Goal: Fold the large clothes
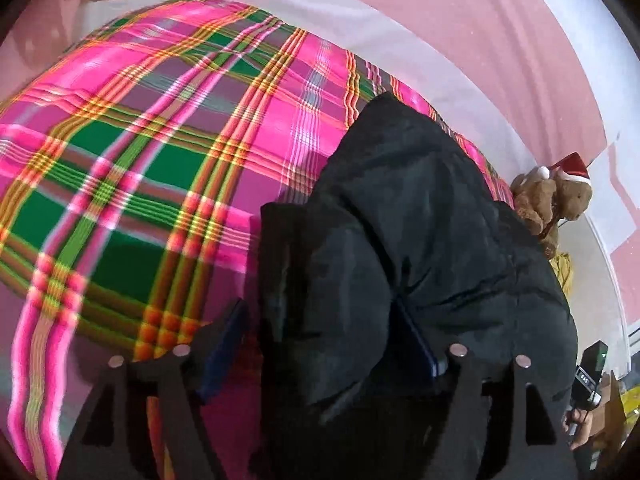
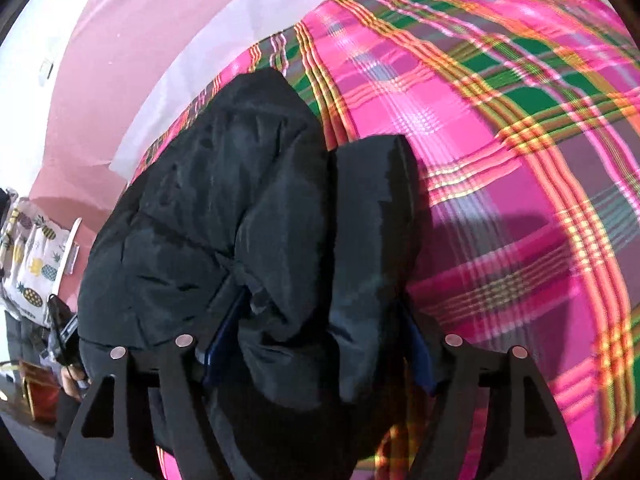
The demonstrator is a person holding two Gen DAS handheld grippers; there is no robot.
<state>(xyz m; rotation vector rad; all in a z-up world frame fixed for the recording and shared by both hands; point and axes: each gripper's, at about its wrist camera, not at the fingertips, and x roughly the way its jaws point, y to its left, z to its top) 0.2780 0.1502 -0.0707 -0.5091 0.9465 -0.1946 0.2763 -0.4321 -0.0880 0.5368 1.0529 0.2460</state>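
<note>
Left wrist view: a black puffy jacket (image 1: 420,240) lies bunched on the plaid bedspread (image 1: 140,140), its long axis running toward the teddy bear (image 1: 552,200). Left gripper (image 1: 324,352) and right gripper (image 2: 320,344) each stand wide with jacket folds bunched between the fingers; whether they clamp it I cannot tell.

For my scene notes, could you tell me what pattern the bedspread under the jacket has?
The bedspread is plaid: bright pink with green, orange and yellow stripes, seen best in the left wrist view.
</note>
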